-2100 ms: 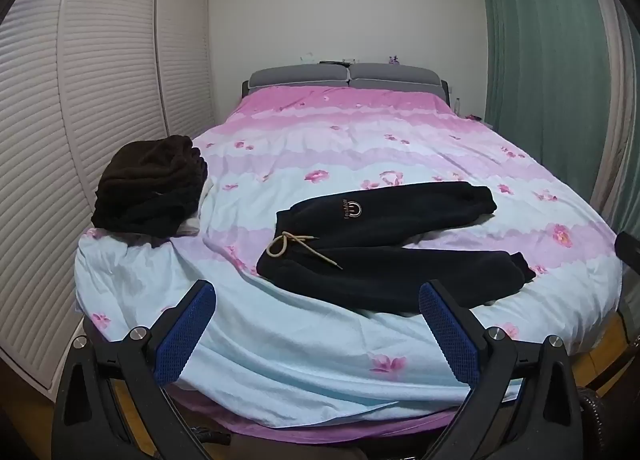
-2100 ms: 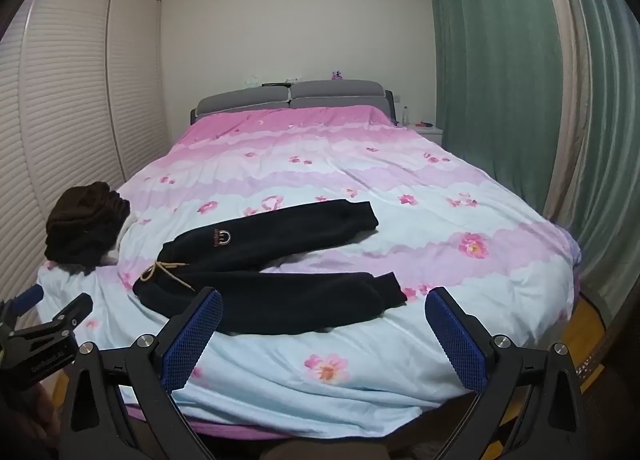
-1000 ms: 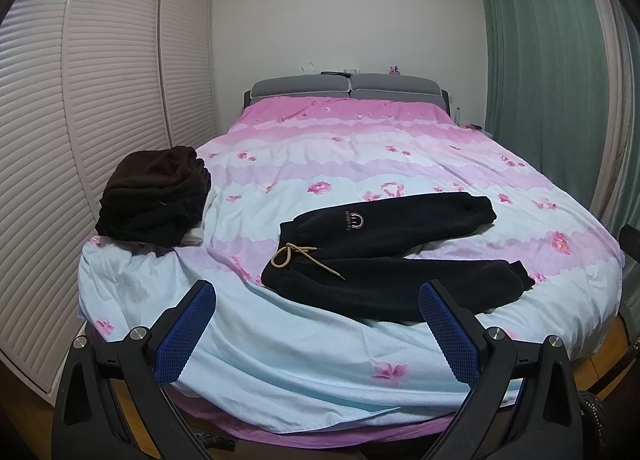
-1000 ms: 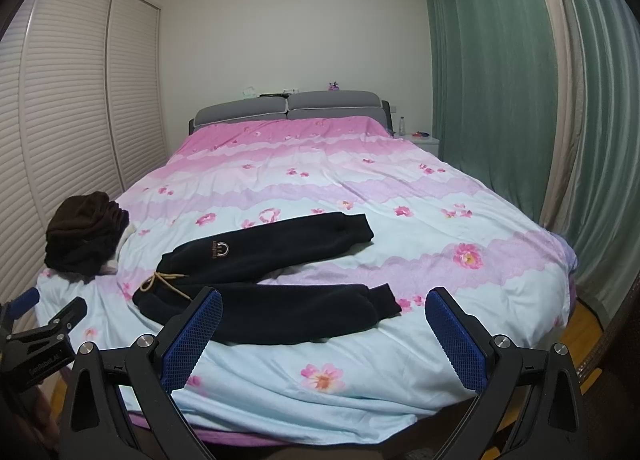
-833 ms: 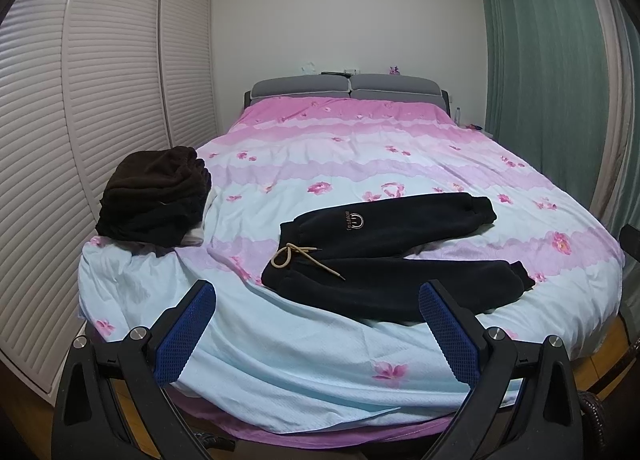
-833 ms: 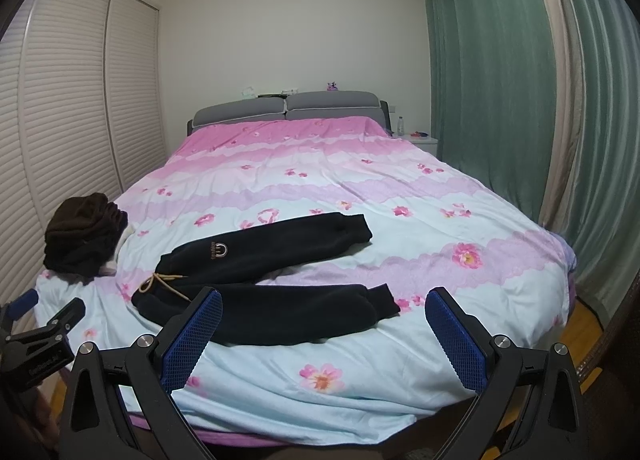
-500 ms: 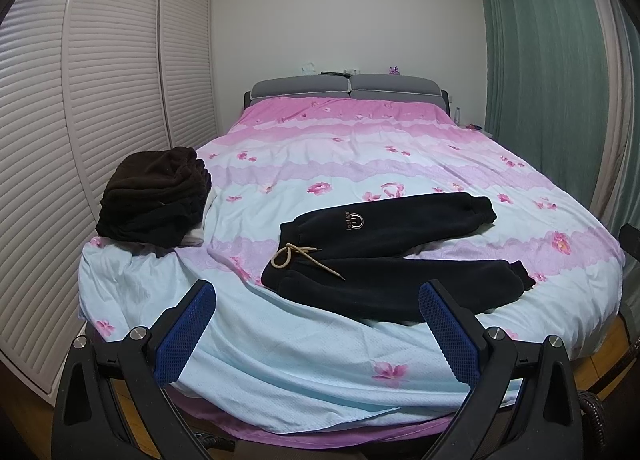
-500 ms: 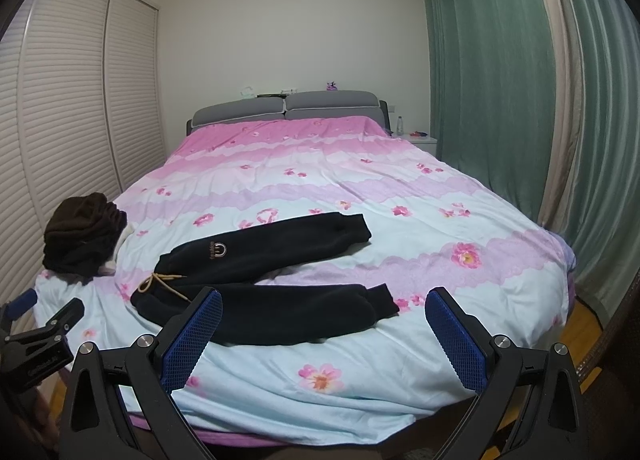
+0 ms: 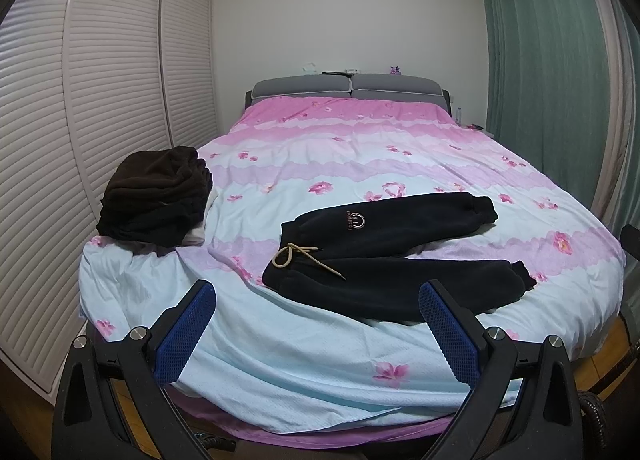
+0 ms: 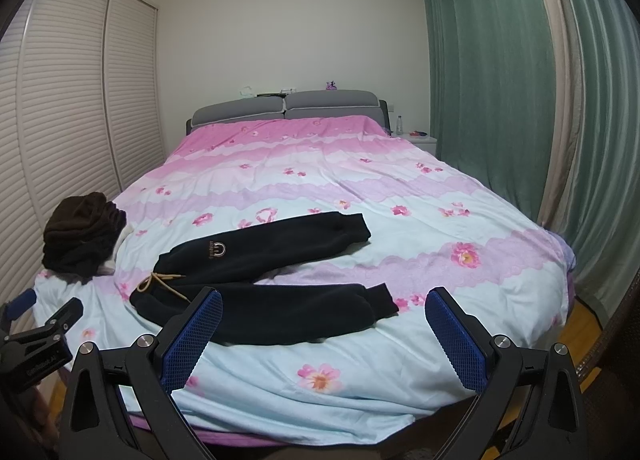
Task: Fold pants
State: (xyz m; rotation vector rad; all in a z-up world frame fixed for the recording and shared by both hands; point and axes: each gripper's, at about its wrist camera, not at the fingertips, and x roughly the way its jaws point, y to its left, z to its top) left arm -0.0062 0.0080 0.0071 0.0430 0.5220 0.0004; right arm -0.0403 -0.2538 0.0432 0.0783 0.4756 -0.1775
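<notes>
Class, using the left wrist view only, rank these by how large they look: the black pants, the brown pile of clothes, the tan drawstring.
1. black pants, spread flat across the bed
2. brown pile of clothes, clearly less area, at a similar distance
3. tan drawstring, smallest by far

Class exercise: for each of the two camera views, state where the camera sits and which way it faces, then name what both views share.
Left wrist: behind the open left tongs, at the bed's foot, facing the headboard.
Right wrist: behind the open right tongs, further right, facing likewise; the left tongs show at its left edge.
Shared: black pants lying unfolded on the floral bedspread, and a dark clothes pile.
</notes>
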